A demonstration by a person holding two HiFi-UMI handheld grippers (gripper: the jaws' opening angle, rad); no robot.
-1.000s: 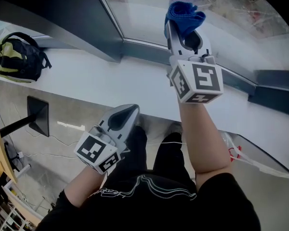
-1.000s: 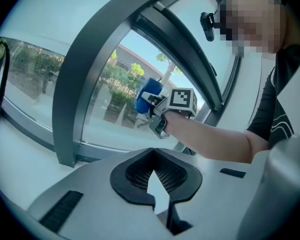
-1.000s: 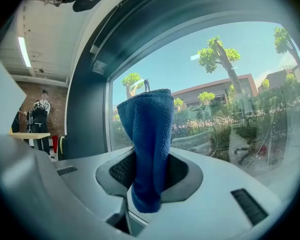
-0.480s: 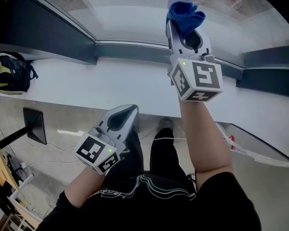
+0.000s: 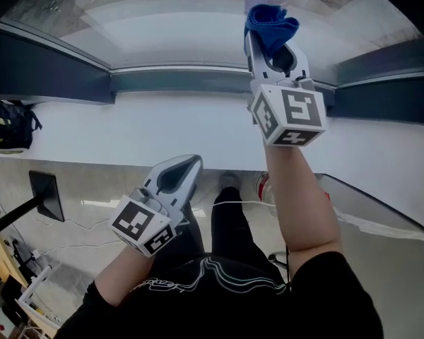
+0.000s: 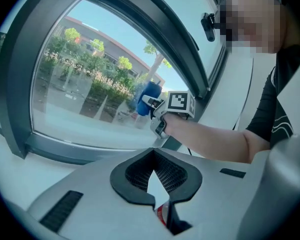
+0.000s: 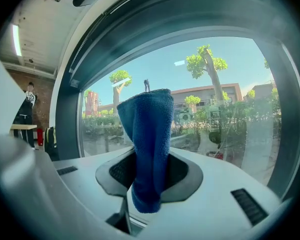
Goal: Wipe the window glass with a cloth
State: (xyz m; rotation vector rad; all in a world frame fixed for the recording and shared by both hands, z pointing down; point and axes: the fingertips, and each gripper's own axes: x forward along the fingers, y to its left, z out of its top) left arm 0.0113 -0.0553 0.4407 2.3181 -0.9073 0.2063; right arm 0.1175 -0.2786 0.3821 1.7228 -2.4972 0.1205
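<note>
Pressing the blue cloth (image 5: 271, 21) flat on the window glass (image 5: 162, 20) should wipe evenly. The right claw (image 5: 268, 44) clamps it; the left claw (image 5: 191, 164) is closed, empty.

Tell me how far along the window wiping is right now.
Done: the blue microfibre cloth is clamped in the right hand-held gripper and raised to the window glass. In hand: the cloth is held up at the pane, though contact can't be confirmed. Left: the wiping itself, since no cleaned patch shows. The left hand-held gripper is shut, empty and held low.
</note>
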